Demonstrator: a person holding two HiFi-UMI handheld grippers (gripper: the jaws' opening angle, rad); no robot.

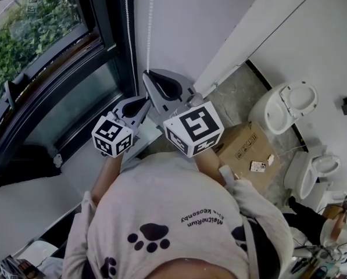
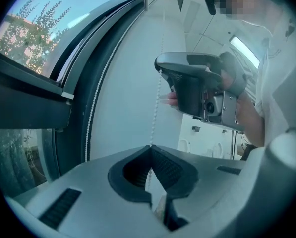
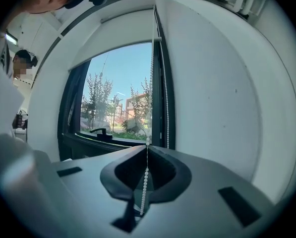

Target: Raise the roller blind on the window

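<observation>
Left tool (image 2: 150,147): jaws fully closed, clamped on the bead chain (image 2: 156,103), which passes down through the dark jaw pocket.

Right tool (image 3: 148,144): jaws likewise fully closed on the same strand, at a point higher up. In the left gripper view it sits directly above the left tool, with the chain running straight between the two.

In the head view both tools are held in front of the person's grey sweatshirt (image 1: 161,214). The marker cubes face the camera and the tips point toward the corner where the window (image 1: 39,45) meets the white wall (image 1: 179,22).

A second strand (image 3: 166,83) of the chain hangs free just beside the gripped one, against the dark window frame.

The roller blind (image 3: 123,33) appears as a white panel across the top of the window opening. The glass below it is uncovered and shows trees and buildings.

Farther right, on the floor (image 1: 243,92): a cardboard box (image 1: 249,147) and two white toilet bowls (image 1: 289,106).
</observation>
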